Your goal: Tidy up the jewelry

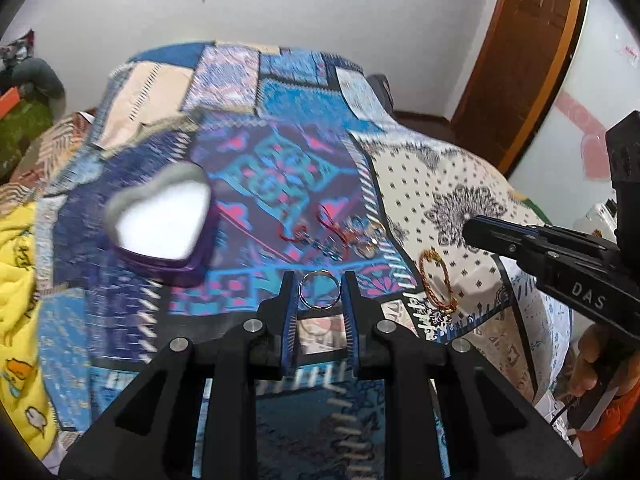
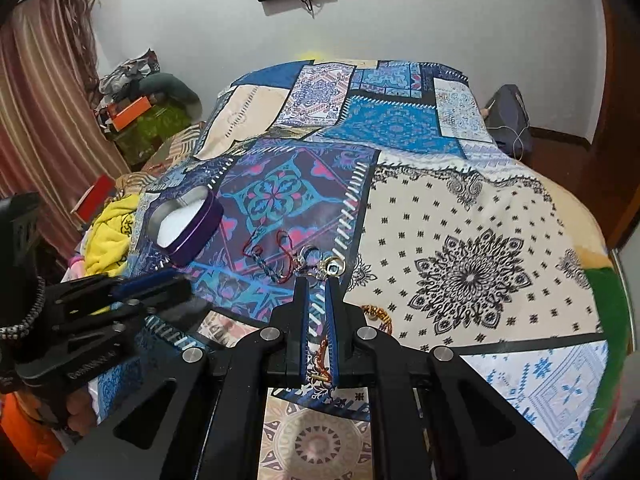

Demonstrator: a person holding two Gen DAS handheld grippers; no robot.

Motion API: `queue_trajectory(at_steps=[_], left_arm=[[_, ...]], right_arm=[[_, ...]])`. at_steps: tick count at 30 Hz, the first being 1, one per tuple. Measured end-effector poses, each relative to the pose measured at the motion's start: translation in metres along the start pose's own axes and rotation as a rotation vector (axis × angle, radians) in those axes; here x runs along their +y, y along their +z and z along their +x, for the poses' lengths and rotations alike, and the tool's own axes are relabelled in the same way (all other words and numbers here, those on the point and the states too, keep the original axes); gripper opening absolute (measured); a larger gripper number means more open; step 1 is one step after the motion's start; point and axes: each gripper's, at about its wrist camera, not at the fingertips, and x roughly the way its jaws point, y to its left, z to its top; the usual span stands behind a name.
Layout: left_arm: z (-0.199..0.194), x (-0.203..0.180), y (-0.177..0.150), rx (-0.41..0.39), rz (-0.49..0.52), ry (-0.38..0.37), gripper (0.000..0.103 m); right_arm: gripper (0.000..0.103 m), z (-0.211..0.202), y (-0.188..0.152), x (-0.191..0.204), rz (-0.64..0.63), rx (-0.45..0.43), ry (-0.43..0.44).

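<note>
Left jaws pinch a silver ring (image 1: 319, 290); right jaws nearly closed, empty, above the open white bedspread (image 2: 500, 240).

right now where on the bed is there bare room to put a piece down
The white dotted patch of the bedspread, right of the jewelry pile, lies bare around its black medallion. So does the blue patchwork beyond the heart tin. It is crowded between the tin and the pile, and a beaded bracelet lies by the right tongs.
</note>
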Motion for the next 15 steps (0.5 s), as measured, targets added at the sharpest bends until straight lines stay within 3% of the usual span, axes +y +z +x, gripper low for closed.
queue_trajectory(at_steps=[1,3,4,5,13,15], left_arm=[[-0.005,0.002,0.000,-0.009,-0.003,0.004,0.021],[-0.013,0.007,-0.001,-0.018,-0.012,0.004,0.021],[-0.017,0.009,-0.003,-0.022,-0.016,0.004,0.021],[-0.019,0.011,-0.005,-0.023,-0.017,0.007,0.021],[-0.027,0.025,-0.023,-0.014,-0.038,0.026,0.021],[-0.026,0.027,-0.026,-0.009,-0.047,0.028,0.021]], right_arm=[[0.010,0.002,0.000,-0.004,0.012,0.015,-0.015],[0.027,0.006,-0.001,-0.013,0.042,0.048,-0.019],[0.042,0.010,-0.002,-0.019,0.062,0.065,-0.019],[0.049,0.013,-0.004,-0.025,0.084,0.074,-0.017],[0.049,0.052,-0.013,-0.032,0.093,0.208,-0.023],[0.049,0.058,-0.017,-0.028,0.070,0.212,-0.058]])
